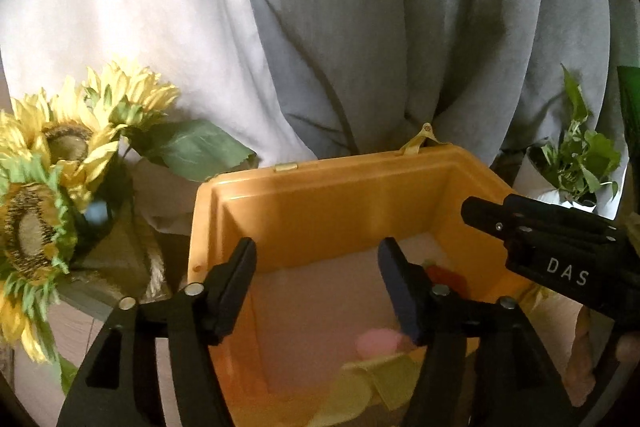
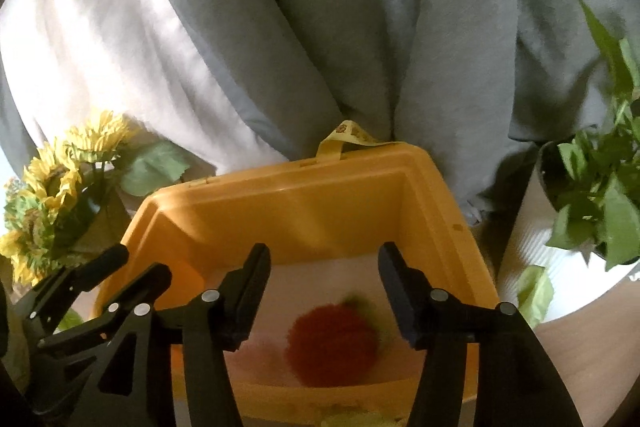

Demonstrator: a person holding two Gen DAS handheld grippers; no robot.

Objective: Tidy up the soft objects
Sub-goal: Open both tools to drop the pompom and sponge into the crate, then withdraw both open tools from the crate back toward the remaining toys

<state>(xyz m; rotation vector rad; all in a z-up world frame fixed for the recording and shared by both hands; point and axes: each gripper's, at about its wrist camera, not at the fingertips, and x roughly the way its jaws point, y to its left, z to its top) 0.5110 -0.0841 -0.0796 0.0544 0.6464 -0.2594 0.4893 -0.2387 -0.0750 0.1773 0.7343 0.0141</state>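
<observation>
Spread right claw (image 2: 322, 291) over red plush (image 2: 334, 343)

White capitals "DAS" on the black body of the right gripper (image 1: 480, 217), at the right edge of the left wrist view. Yellow ribbon tab (image 2: 354, 139) on bin's far rim carries small printed marks, too blurred to read. No other legible text.

Red plush (image 2: 334, 341) — blurred, half-hidden
</observation>
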